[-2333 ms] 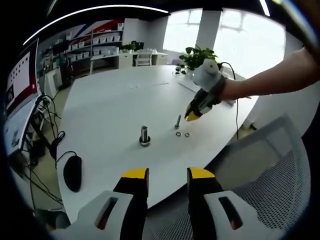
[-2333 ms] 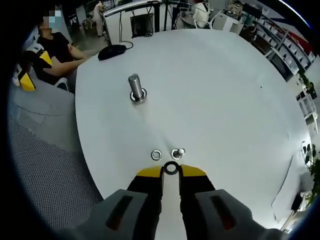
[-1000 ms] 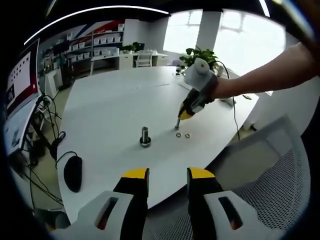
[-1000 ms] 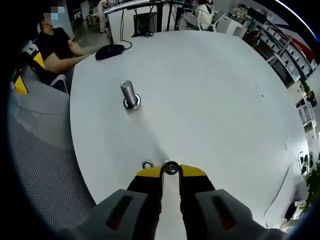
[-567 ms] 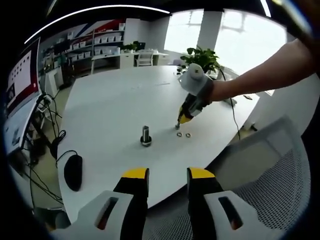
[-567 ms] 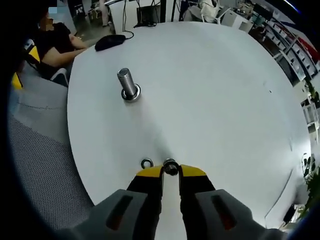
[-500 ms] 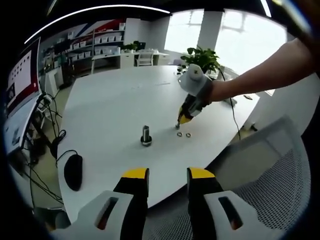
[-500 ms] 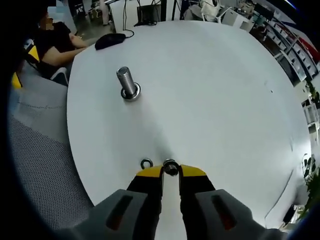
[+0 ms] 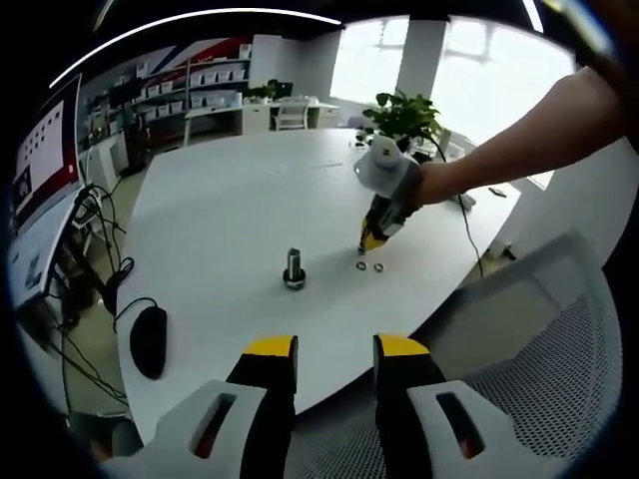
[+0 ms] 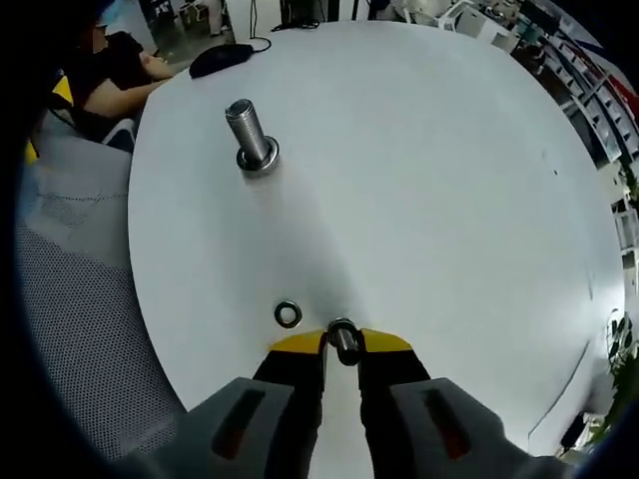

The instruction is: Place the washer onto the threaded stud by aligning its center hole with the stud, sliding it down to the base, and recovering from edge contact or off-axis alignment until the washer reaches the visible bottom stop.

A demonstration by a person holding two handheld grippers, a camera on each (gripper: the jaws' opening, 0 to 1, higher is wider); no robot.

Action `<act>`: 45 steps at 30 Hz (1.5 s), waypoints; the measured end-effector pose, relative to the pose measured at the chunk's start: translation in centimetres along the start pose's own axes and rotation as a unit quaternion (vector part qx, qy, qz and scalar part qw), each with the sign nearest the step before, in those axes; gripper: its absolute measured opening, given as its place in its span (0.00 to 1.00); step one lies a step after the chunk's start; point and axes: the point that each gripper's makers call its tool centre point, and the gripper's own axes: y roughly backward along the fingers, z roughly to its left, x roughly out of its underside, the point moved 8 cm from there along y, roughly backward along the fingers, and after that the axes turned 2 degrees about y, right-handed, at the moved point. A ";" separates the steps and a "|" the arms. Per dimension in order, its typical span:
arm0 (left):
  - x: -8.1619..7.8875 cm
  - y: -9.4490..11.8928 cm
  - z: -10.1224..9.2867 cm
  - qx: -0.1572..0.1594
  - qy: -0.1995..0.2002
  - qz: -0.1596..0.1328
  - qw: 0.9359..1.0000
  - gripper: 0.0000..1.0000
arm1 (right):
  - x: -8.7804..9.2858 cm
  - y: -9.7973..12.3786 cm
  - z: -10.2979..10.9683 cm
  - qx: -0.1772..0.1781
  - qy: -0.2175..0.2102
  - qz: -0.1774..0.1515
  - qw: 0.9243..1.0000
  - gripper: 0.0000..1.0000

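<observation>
While the right gripper reaches in on an outstretched bare arm, tips down at the counter, its fingers sit nearly closed on a small upright stud. One washer lies flat just left of it; the left gripper view shows two rings there. One larger bolt stands farther off. Left gripper hangs low over the near counter edge, fingers parted, empty. A mouse lies near-left.

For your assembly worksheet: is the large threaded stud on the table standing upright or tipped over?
Upright. In the right gripper view the threaded stud rises from its round base, flat on the white table; the left gripper view shows it vertical too.
</observation>
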 end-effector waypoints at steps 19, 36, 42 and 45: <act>-0.1 0.1 0.0 -0.002 -0.001 -0.007 1.000 0.28 | 1.5 -0.1 0.6 0.001 -0.024 0.010 1.000 0.19; -0.1 0.1 0.1 -0.006 -0.003 -0.006 1.000 0.28 | 4.1 0.8 1.7 -0.005 -0.058 0.017 0.998 0.20; 0.0 0.1 0.3 -0.011 0.002 -0.007 1.000 0.28 | 4.9 0.4 2.2 -0.010 -0.061 0.018 0.998 0.21; 0.0 0.2 0.2 -0.011 0.001 -0.007 1.000 0.28 | 4.9 0.7 3.0 -0.012 -0.067 0.017 0.998 0.21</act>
